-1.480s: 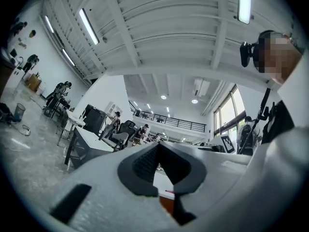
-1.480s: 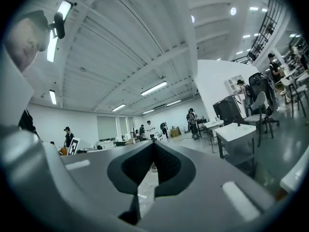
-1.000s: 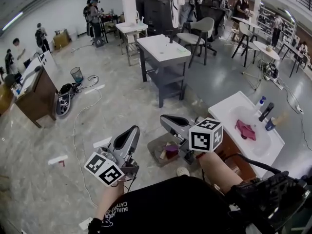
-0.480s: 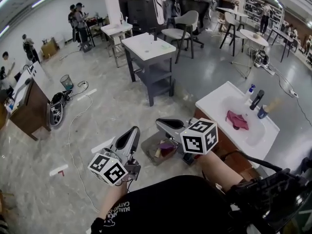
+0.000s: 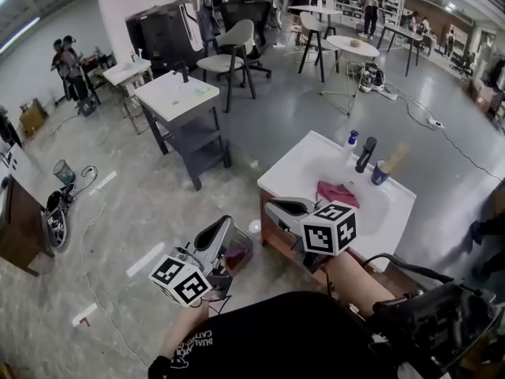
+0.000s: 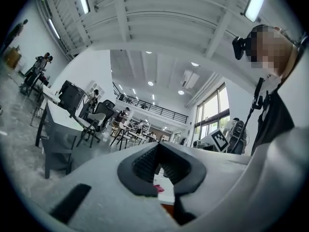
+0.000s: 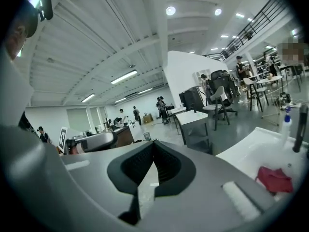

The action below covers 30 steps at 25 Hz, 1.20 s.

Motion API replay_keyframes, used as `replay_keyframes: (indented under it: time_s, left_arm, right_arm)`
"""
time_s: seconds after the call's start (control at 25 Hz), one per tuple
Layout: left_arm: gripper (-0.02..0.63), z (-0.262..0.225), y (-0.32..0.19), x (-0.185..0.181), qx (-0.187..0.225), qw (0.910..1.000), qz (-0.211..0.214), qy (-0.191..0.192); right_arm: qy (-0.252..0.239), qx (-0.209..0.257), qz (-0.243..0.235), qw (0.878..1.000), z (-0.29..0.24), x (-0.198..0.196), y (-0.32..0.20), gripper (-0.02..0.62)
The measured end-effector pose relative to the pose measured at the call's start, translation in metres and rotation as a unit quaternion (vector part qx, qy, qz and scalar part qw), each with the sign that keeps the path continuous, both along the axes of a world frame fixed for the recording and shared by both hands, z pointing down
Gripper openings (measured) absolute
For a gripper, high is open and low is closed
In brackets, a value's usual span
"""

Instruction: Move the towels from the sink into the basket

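A red towel [image 5: 338, 193] lies crumpled in the basin of the white sink [image 5: 296, 168], right of centre in the head view. It also shows at the lower right of the right gripper view as the towel [image 7: 273, 179]. My right gripper [image 5: 278, 205] is shut and empty, its tips at the sink's near left edge, short of the towel. My left gripper [image 5: 225, 226] is shut with nothing in it and hovers over the basket [image 5: 240, 256] on the floor left of the sink. The basket holds something dark red and is partly hidden.
A black faucet [image 5: 365, 154], a blue cup [image 5: 380, 173] and a small bottle [image 5: 352, 138] stand at the sink's far side. A grey table [image 5: 177, 95] and chairs [image 5: 231, 44] stand beyond on open floor. People stand far off.
The view has swung right, so the sink sits nearer the middle. Both grippers have travelled with it toward the sink, and the left one now covers the basket. Jaws stay shut.
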<state>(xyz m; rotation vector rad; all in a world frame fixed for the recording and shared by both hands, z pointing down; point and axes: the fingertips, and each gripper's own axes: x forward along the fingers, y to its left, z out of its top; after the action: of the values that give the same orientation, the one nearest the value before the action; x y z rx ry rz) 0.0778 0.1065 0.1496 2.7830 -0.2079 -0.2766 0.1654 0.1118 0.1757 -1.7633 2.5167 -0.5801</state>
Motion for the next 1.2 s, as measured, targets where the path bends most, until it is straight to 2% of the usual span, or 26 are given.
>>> replay_keyframes:
  time_s: [0.32, 0.48, 0.64, 0.76, 0.96, 1.2]
  left_arm:
    - [0.002, 0.010, 0.008, 0.122, -0.001, 0.9995, 0.030, -0.003]
    - [0.002, 0.013, 0.005, 0.186, -0.007, 0.9992, 0.040, -0.002]
    - [0.002, 0.032, 0.019, 0.241, -0.026, 0.9970, 0.068, -0.024]
    - [0.002, 0.039, 0.015, 0.266, -0.024, 0.9960, 0.073, -0.046]
    - [0.002, 0.067, -0.008, 0.291, -0.038, 0.9942, 0.047, -0.089]
    - [0.002, 0.105, -0.026, 0.314, -0.042, 0.9889, 0.013, -0.142]
  right_arm:
    - [0.018, 0.014, 0.054, 0.998, 0.011, 0.121, 0.021, 0.005]
    - [0.058, 0.013, 0.073, 0.996, 0.018, 0.181, 0.026, 0.005]
    - [0.100, -0.010, 0.098, 0.990, 0.039, 0.235, 0.040, 0.005]
    - [0.125, -0.028, 0.107, 0.986, 0.052, 0.264, 0.039, 0.005]
    - [0.135, -0.063, 0.107, 0.983, 0.085, 0.300, 0.025, 0.005]
    - [0.116, -0.109, 0.108, 0.981, 0.140, 0.331, 0.011, 0.005]
